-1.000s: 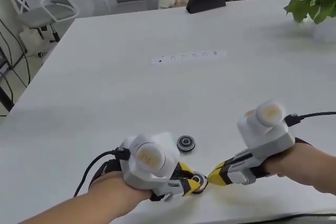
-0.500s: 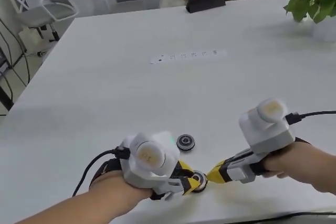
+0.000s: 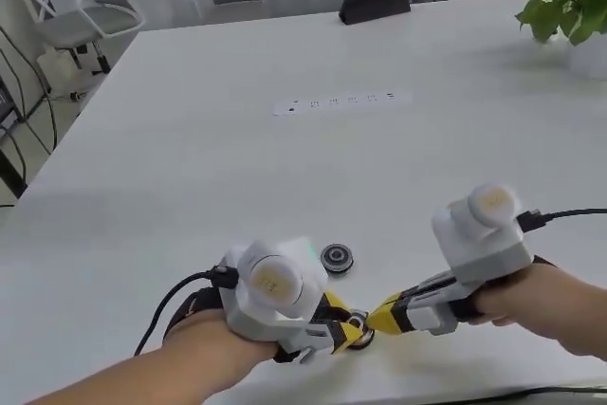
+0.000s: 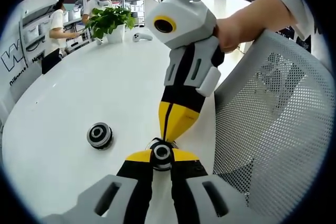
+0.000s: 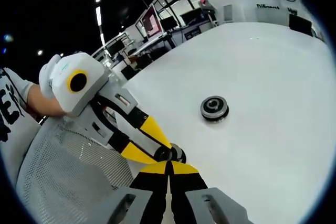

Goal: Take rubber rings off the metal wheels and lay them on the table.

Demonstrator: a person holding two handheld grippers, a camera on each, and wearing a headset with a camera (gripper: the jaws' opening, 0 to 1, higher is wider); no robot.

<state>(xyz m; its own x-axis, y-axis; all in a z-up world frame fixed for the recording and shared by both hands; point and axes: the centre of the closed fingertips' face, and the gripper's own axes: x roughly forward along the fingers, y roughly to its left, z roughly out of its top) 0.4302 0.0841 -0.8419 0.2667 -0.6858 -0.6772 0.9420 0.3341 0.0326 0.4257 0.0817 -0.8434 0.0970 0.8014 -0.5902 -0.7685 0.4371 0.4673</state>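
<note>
at the table's (image 3: pixel 237 168) near edge, the left gripper (image 3: pixel 353 331) is clamped on a metal wheel (image 4: pixel 161 152). the right gripper (image 5: pixel 169 164), jaws together, touches its rim from the right. i judge no ring is off yet. a second wheel (image 3: pixel 336 258) lies just beyond, its rubber ring (image 5: pixel 214 118) on.

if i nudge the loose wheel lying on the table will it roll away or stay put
The loose wheel lies flat on its face, so it would probably slide rather than roll. Its black rubber ring may grip the smooth table and stop it quickly. The metal hub suggests it is stiff and heavy for its size.
</note>
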